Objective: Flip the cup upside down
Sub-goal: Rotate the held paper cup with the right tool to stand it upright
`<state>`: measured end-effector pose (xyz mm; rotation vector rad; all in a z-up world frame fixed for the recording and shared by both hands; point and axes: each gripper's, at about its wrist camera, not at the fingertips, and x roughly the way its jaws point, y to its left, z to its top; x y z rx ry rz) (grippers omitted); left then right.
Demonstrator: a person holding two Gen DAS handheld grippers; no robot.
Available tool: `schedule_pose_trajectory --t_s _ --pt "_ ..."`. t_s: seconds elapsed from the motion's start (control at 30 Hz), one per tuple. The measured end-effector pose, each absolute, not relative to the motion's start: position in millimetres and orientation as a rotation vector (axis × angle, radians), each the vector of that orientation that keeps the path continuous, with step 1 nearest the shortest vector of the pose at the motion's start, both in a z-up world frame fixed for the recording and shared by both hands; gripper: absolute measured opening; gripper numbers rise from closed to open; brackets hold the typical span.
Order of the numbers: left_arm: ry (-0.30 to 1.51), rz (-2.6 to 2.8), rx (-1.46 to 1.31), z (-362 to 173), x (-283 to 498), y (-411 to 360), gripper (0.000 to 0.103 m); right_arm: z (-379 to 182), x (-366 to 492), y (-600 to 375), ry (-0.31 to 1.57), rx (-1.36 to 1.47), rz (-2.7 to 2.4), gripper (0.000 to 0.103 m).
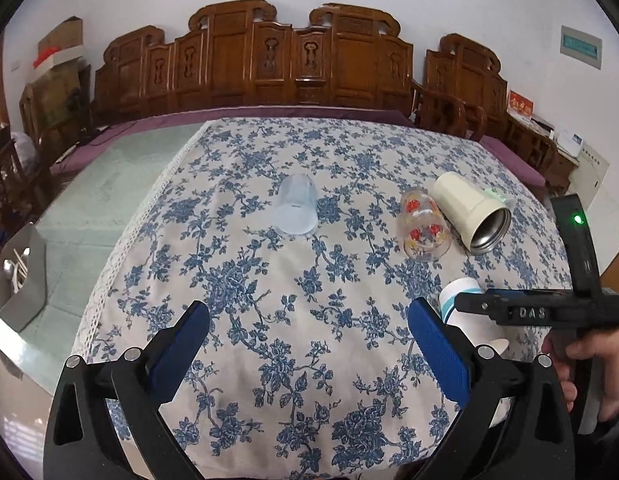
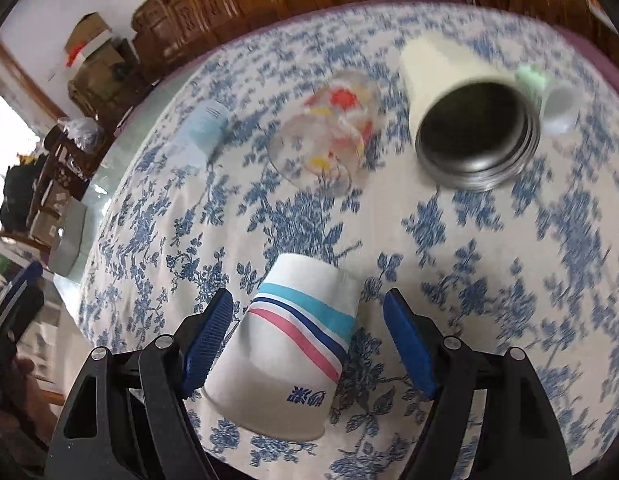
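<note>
Right tool (image 2: 307,344) spread wide, pads flanking paper cup (image 2: 293,344), not clamped. Cup inverted on worktop (image 2: 489,280), base up, rim down, axis near vertical. Left tool (image 1: 309,344) spread, empty, beside cup.

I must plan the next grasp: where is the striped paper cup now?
In the right wrist view, the striped paper cup stands upside down on the floral tablecloth, between the open right tongs, nearer than the flowered glass.

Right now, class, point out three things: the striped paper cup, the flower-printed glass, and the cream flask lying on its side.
Striped paper cup (image 2: 297,332), right wrist view, on its striped side wall.
Flower-printed glass (image 1: 423,226), left wrist view, on its printed side.
Cream flask (image 1: 465,198), left wrist view, on its cream body.
</note>
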<state>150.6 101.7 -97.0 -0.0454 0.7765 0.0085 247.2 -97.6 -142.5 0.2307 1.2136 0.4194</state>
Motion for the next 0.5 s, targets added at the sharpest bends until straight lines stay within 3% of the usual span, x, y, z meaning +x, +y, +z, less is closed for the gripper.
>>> schedule_pose_trajectory --t_s 0.43,0.47,0.5 --pt "0.781 -0.007 -0.039 -96 150 100 0.096 -160 271 -90 1.346 0.289 0.415 0.07" --pt "0.782 -0.008 -0.04 -96 150 100 0.096 -160 272 -90 1.35 0.296 0.418 0.063" --pt "0.782 -0.007 -0.039 -96 150 100 0.096 -161 273 -90 1.353 0.304 0.421 0.063"
